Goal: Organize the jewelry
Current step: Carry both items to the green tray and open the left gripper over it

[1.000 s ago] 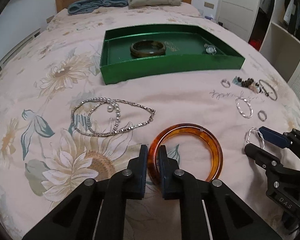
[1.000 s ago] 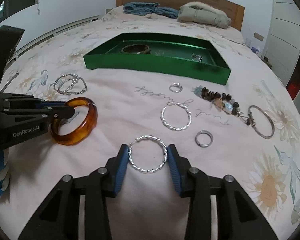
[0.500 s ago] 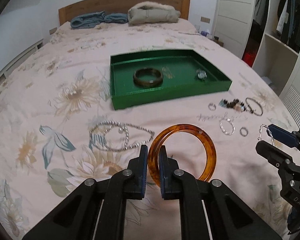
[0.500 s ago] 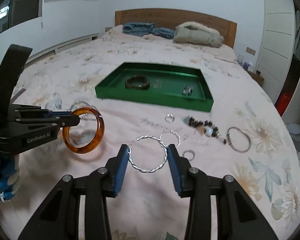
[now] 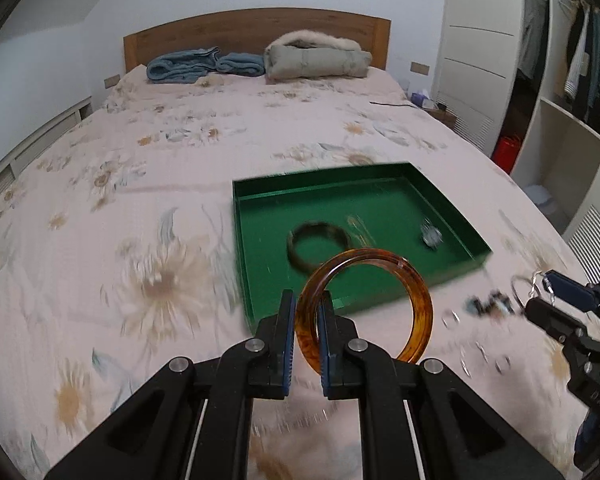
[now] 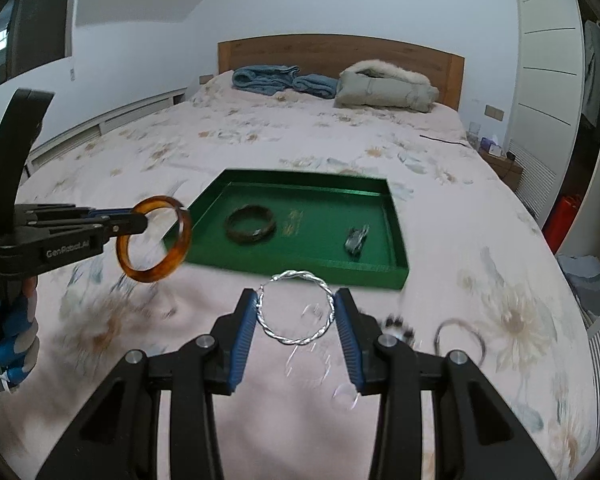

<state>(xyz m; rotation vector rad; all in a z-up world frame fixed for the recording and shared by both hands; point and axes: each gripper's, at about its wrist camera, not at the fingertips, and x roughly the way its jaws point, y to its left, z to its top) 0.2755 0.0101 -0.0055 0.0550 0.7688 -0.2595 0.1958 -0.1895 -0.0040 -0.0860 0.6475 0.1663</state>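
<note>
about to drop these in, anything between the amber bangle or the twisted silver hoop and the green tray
Nothing visible does. The amber bangle and twisted silver hoop are both held above the bedspread, with only bare bedspread between them and the green tray. A dark bangle and a small metal piece already lie inside.

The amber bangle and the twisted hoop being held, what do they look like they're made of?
Amber bangle: probably resin or plastic in a tortoiseshell pattern; it is translucent, mottled orange-brown, with a glossy surface. Twisted hoop: apparently silver-toned metal; thin strands wound like rope, with bright glints along them. Neither can be confirmed from looks alone.
</note>
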